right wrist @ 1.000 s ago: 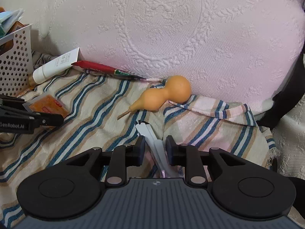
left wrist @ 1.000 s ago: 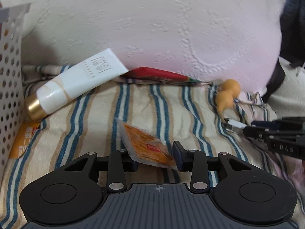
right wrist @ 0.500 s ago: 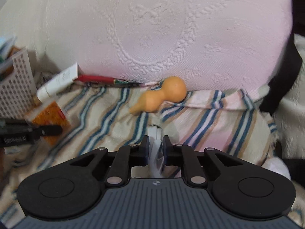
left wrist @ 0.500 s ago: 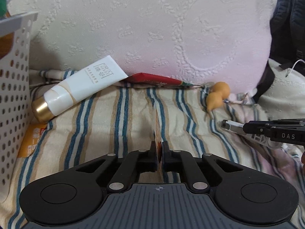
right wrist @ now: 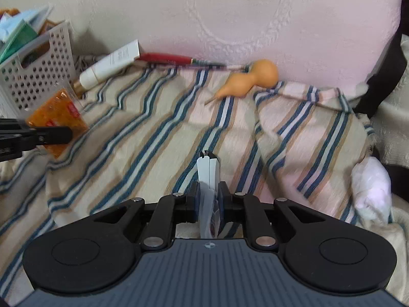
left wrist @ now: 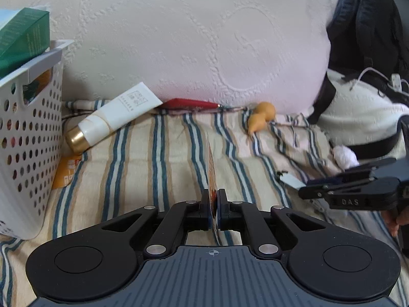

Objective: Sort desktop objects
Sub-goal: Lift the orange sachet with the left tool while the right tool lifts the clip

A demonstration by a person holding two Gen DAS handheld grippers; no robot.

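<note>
Left gripper (left wrist: 214, 204): clamped on the orange sachet (left wrist: 211, 176), pads pressed against both faces; seen edge-on from its own camera, broadside from the right wrist view (right wrist: 57, 121).
Orange sachet: lifted clear of the striped cloth (left wrist: 153, 168), standing upright between the left pads, just in front of the white basket (left wrist: 28, 138).
Right gripper (right wrist: 208, 199): jaws easing apart around the white clip-like item (right wrist: 207, 171), pads touching its sides; white tip protruding forward past the fingertips, also visible from the left wrist view (left wrist: 291, 180).
White basket: perforated, at the left edge of the cloth; green box (left wrist: 23, 41) and other packets inside, rising above the rim.
White tube (left wrist: 115, 117): gold cap, lying tilted on the cloth beside the basket, crimped end against the pink cushion (left wrist: 204, 46).
Red packet (left wrist: 189, 103): flat, tucked at the foot of the cushion, just right of the tube.
Small gourd (right wrist: 248, 79): orange, resting on the cloth at the cushion's base, stem pointing down-left.
Second orange packet (left wrist: 65, 172): lying flat on the cloth, partly under the basket's side.
White crumpled wad (right wrist: 370, 186): at the right edge of the cloth.
Dark backpack (left wrist: 370, 25): upper right, behind the cushion.
</note>
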